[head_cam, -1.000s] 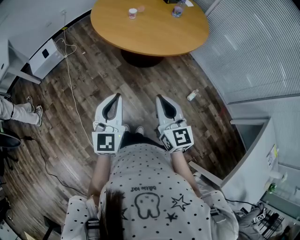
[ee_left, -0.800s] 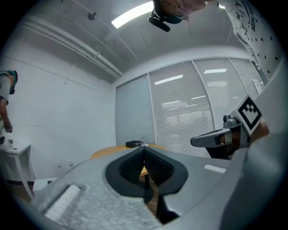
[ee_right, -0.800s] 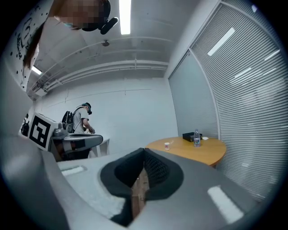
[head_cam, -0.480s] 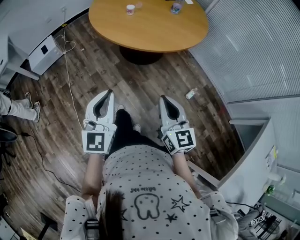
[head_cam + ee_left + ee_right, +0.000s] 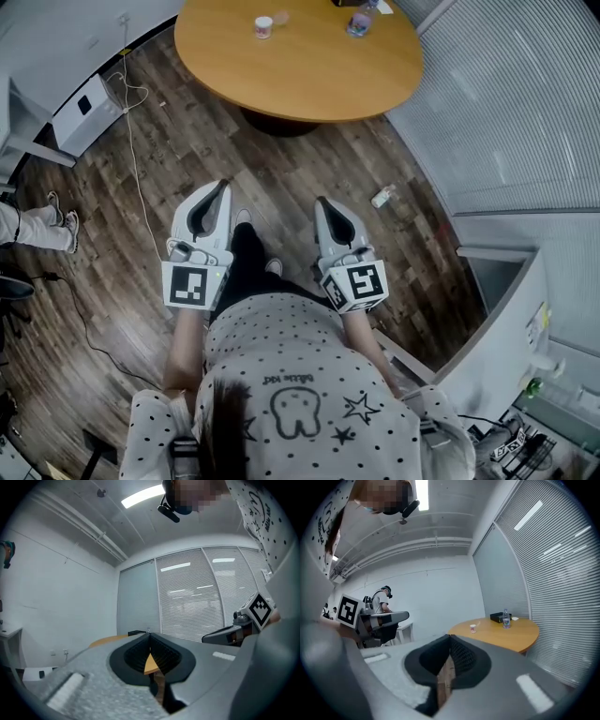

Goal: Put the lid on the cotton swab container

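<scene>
- The cotton swab container (image 5: 264,26) stands on the round wooden table (image 5: 309,70) at the top of the head view, well apart from both grippers. It is a small pale cup with a pinkish band, and it is too small to tell what is in it.
- A small pale disc (image 5: 280,16) lies just beside the container, to its upper right; it may be the lid.
- Farther right on the table stands a clear bottle (image 5: 361,19) with a blue band. A dark box (image 5: 497,617) is near it in the right gripper view.
- The left gripper (image 5: 223,186) is at centre left over the wood floor (image 5: 187,141). Its jaws are pressed together with nothing between them.
- The right gripper (image 5: 322,202) is at centre right, jaws likewise closed and empty.
- A small bottle-like thing (image 5: 382,196) lies on the floor at the right, near the blinds.
- Another person (image 5: 382,599) stands at the left of the right gripper view.
</scene>
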Demonstrator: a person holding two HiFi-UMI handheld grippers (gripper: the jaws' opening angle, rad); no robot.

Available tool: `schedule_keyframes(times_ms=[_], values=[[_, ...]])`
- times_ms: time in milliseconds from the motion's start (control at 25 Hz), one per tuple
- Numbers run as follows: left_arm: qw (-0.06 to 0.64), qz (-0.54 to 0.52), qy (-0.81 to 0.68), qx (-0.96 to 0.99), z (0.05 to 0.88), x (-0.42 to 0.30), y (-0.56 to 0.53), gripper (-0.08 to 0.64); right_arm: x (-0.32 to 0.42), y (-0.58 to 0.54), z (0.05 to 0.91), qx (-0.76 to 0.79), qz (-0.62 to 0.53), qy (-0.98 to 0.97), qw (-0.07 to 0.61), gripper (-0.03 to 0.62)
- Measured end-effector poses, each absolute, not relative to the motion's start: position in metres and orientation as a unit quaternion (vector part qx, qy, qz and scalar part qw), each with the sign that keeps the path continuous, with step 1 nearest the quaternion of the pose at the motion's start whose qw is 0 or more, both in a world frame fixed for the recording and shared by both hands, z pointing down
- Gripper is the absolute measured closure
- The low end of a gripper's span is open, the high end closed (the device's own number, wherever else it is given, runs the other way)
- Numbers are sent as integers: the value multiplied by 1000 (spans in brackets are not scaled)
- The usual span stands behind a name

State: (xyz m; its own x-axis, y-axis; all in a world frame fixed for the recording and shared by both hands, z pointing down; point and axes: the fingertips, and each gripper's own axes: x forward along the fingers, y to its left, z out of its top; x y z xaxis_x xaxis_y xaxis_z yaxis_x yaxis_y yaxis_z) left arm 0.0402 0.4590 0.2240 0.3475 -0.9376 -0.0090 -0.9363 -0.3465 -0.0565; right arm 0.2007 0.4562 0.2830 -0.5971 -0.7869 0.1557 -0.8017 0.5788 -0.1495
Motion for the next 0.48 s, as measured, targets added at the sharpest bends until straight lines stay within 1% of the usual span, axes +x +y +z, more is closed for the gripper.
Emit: schedule_keyframes(times_ms=[480], values=[[24, -39, 574, -818, 221, -35, 316, 551, 128, 314, 266, 461, 94, -882, 30, 588]])
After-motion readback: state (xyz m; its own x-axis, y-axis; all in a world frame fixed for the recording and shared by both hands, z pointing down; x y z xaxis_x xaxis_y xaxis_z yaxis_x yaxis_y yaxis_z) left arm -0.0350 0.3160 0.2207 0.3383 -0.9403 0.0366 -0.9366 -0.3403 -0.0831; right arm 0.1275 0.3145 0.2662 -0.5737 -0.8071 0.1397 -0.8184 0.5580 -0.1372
